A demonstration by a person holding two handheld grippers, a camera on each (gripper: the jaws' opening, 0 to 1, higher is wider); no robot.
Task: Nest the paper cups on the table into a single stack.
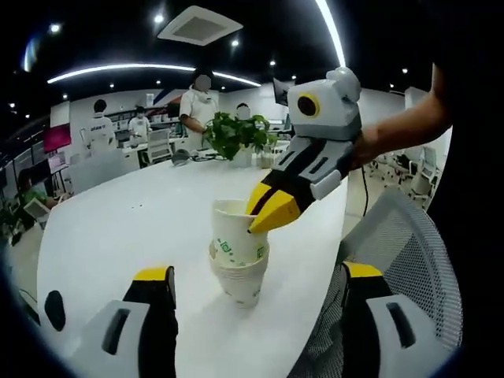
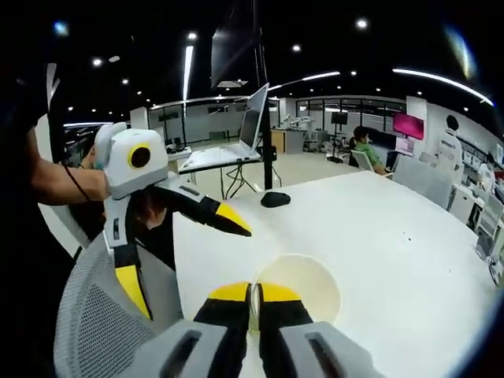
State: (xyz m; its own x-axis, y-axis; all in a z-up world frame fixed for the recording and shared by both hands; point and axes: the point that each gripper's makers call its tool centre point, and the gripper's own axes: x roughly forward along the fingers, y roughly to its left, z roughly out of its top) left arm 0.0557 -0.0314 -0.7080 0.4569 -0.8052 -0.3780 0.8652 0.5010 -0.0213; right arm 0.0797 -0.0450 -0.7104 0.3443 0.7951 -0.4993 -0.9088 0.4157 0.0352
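Note:
A short stack of white paper cups (image 1: pixel 238 276) with green print stands near the white table's (image 1: pixel 118 220) edge. The top cup (image 1: pixel 234 232) sits tilted and only partly sunk into the stack. My right gripper (image 1: pixel 264 220) reaches in from the right, shut on that cup's rim. In the right gripper view I look down into this cup (image 2: pixel 309 285), its near rim pinched by the right gripper (image 2: pixel 253 293). My left gripper (image 1: pixel 257 272) is open wide, just in front of the stack. The left gripper (image 2: pixel 189 264) hangs left of the cup, jaws spread.
A grey mesh chair (image 1: pixel 402 244) stands at the table's edge beside the stack. A potted plant (image 1: pixel 236 135) and several people are at the far end. A black puck (image 2: pixel 276 199) lies on the table, a laptop on a stand (image 2: pixel 252 118) behind it.

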